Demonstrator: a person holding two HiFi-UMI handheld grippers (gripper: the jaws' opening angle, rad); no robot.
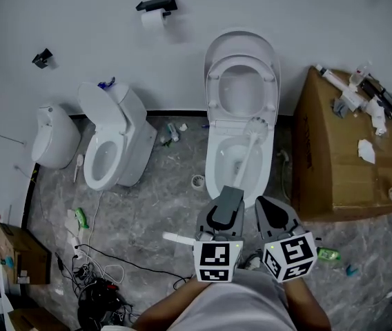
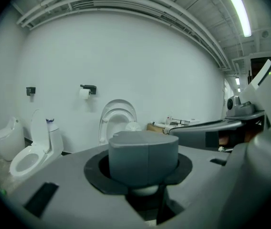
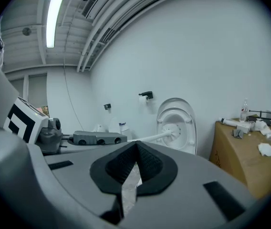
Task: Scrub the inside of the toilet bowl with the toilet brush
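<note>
A white toilet (image 1: 217, 165) stands in the middle with its seat and lid (image 1: 241, 66) raised against the wall. My left gripper (image 1: 229, 194) is shut on the handle of the white toilet brush (image 1: 246, 156). The handle slants up and away over the bowl, and the bristle head (image 1: 257, 125) sits near the bowl's rear edge below the raised seat. In the left gripper view the jaws (image 2: 144, 149) are pressed together, with the brush head (image 2: 133, 126) showing beyond them. My right gripper (image 1: 273, 209) hangs just right of the left one, shut and empty (image 3: 136, 149); the brush head (image 3: 174, 133) shows ahead of it.
A second toilet (image 1: 113, 143) and a small white fixture (image 1: 52, 136) stand to the left. A cardboard box (image 1: 334, 157) with tubes and bottles on top is close on the right. A tape roll (image 1: 197, 181), bottles (image 1: 172, 131) and cables (image 1: 92, 281) lie on the floor.
</note>
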